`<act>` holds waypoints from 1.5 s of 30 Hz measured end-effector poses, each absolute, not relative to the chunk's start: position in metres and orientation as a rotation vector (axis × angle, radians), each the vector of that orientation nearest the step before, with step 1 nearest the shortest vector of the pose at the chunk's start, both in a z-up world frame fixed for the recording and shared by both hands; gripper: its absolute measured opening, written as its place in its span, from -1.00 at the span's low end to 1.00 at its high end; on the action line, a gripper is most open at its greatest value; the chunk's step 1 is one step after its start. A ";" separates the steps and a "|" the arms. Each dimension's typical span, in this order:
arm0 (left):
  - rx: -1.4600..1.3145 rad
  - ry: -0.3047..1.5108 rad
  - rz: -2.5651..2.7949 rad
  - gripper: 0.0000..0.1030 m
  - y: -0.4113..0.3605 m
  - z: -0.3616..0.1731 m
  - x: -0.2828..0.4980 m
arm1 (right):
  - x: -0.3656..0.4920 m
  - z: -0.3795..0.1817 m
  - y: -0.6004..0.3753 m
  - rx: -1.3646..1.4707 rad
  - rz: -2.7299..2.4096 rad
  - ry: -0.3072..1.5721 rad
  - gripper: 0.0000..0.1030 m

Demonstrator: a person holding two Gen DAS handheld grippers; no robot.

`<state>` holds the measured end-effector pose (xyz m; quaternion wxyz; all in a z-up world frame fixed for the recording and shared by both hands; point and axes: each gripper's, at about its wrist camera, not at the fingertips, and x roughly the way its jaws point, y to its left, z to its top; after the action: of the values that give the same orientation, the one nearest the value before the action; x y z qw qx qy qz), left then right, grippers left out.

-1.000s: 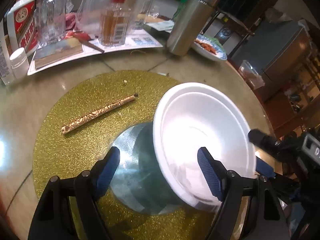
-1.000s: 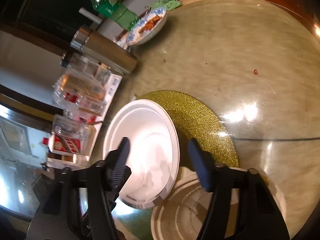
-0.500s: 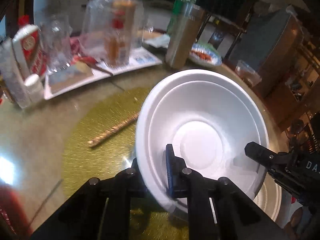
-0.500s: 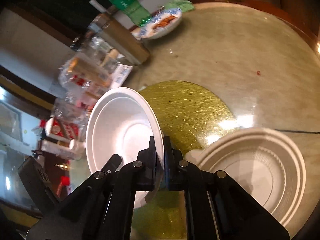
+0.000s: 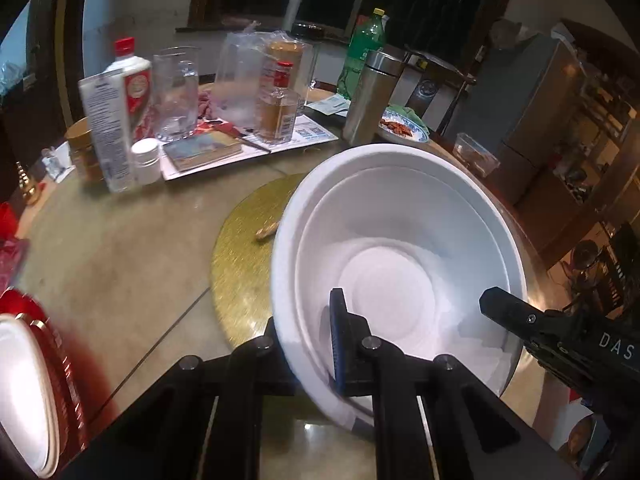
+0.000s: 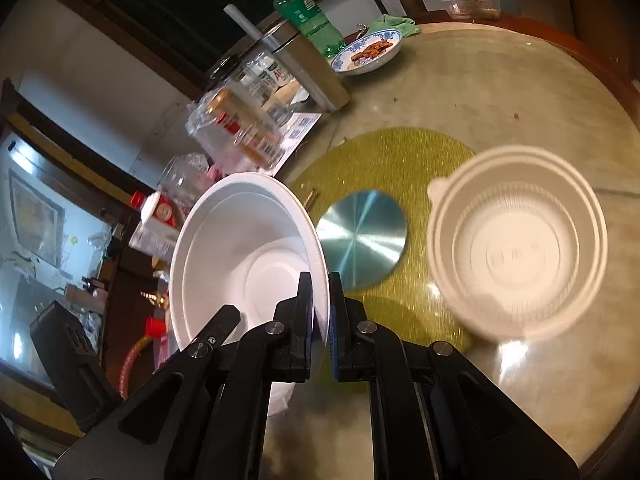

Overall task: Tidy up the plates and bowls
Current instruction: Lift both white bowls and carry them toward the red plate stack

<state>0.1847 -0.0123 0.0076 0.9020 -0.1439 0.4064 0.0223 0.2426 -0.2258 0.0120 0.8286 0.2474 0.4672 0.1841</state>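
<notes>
A white bowl hangs tilted above the gold mat, held from two sides. My left gripper is shut on its near rim, one finger inside the bowl and one outside. My right gripper is shut on the opposite rim of the same bowl; in the left wrist view its black body shows at the right. A beige plastic bowl sits on the table to the right of the mat. A white dish on a red plate lies at the lower left.
A silver disc lies bare in the middle of the gold mat, with a gold stick beside it. Bottles, glass jars and a steel flask crowd the far side. A blue-patterned plate of food stands near the table edge.
Both grippers have shut on opposite rims of the white bowl and raised it off the silver disc. The beige bowl and the red plate have come into view.
</notes>
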 end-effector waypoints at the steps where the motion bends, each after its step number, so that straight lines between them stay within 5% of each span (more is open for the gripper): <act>1: -0.299 0.843 0.045 -0.81 -0.011 0.007 0.178 | 0.235 0.012 -0.225 0.526 0.391 0.990 -0.88; 45: -0.313 0.776 0.093 -0.81 0.072 0.009 0.052 | 0.114 0.011 -0.133 0.431 0.508 0.966 -0.87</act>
<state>0.0524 0.0717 0.0090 0.9127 -0.1517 0.3766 0.0453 0.1135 -0.1326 0.0108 0.8327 0.2034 0.4557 0.2397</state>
